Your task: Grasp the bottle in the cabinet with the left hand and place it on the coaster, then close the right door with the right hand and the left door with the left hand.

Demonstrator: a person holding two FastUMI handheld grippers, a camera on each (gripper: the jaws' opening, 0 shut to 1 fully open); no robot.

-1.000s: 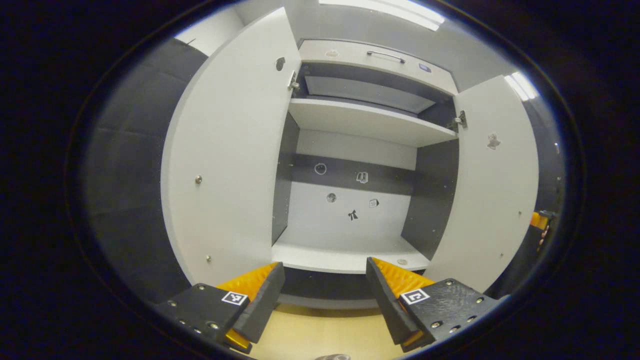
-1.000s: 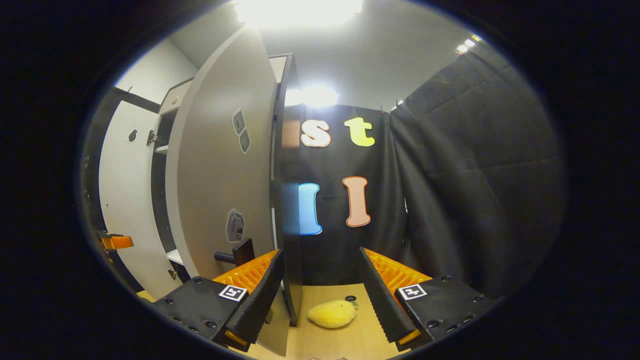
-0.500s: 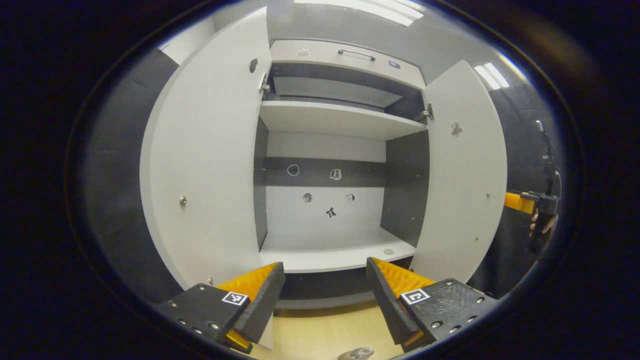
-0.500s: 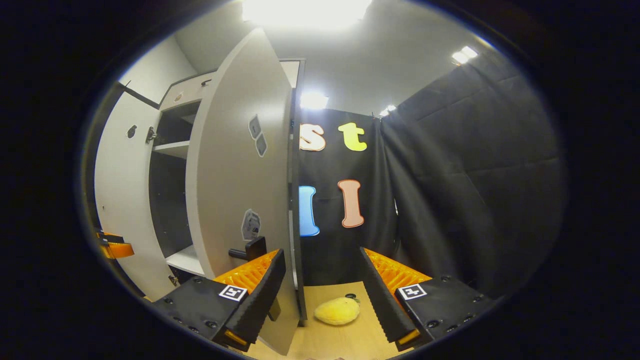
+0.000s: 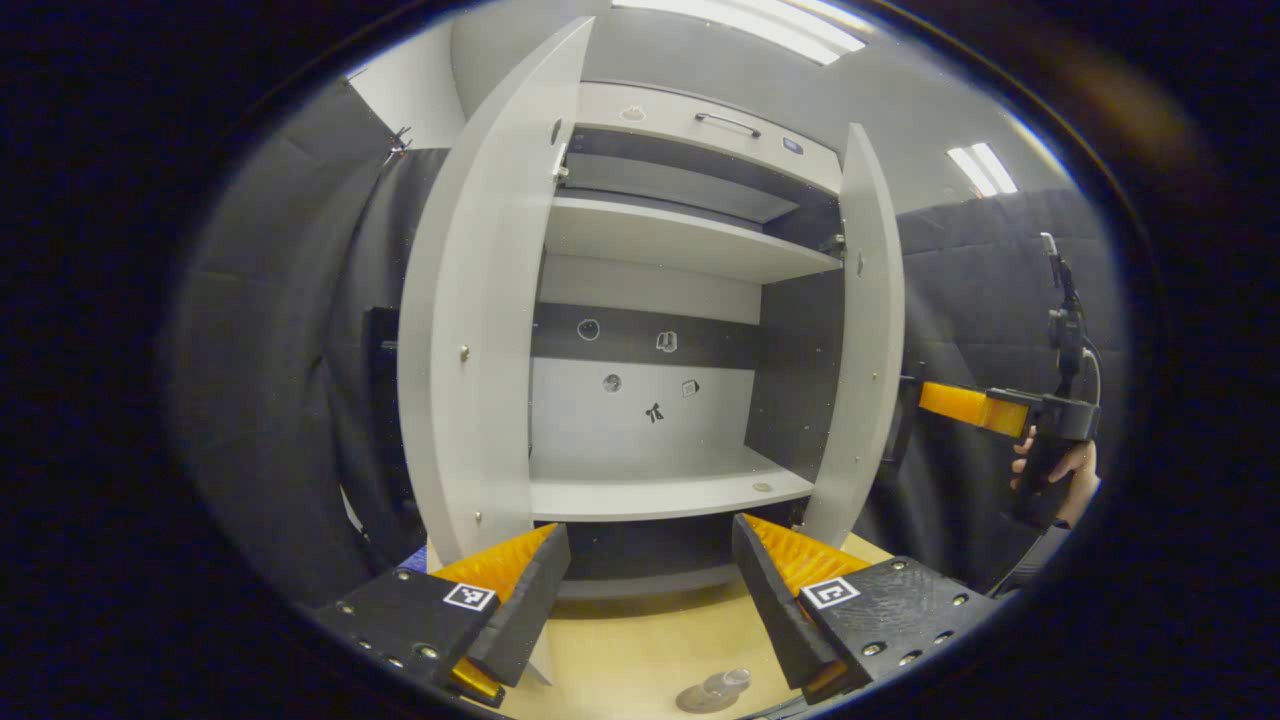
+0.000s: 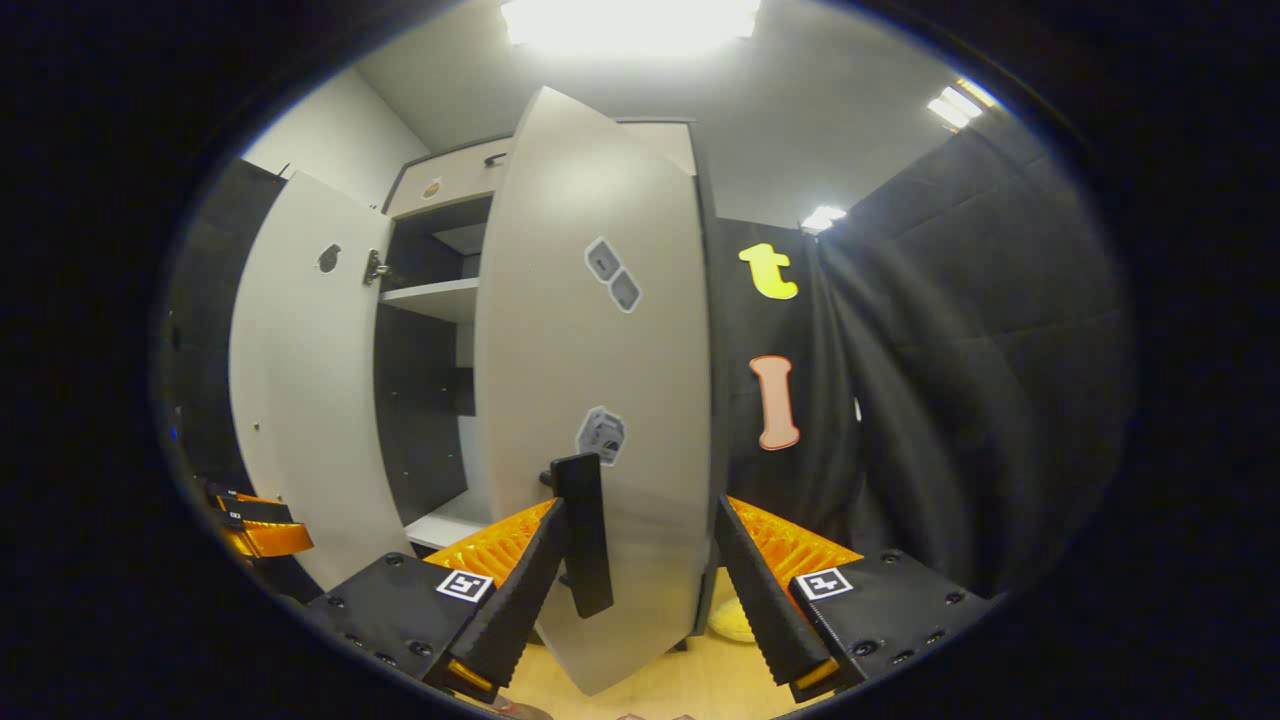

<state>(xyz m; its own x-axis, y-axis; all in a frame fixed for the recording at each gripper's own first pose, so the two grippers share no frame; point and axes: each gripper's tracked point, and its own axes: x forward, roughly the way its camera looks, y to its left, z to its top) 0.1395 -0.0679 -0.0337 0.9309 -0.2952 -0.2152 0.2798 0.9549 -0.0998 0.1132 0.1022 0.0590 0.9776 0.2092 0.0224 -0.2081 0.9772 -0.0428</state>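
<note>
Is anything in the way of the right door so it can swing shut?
Nothing visible blocks it. The right door is partly swung in, and the shelf behind it looks bare. The right hand-held gripper is open at the door's handle.

Matt smooth cabinet doors point(image 6: 590, 400), pale wood-grain tabletop point(image 5: 640, 655)

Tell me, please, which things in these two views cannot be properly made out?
- Bottle: left gripper view, cut off by the bottom edge; whether it stands on a coaster cannot be told.
- Yellow object: right gripper view, mostly hidden behind the right door and the right gripper's finger.
- Stickers on the cabinet's back wall: left gripper view, too small to identify.
</note>
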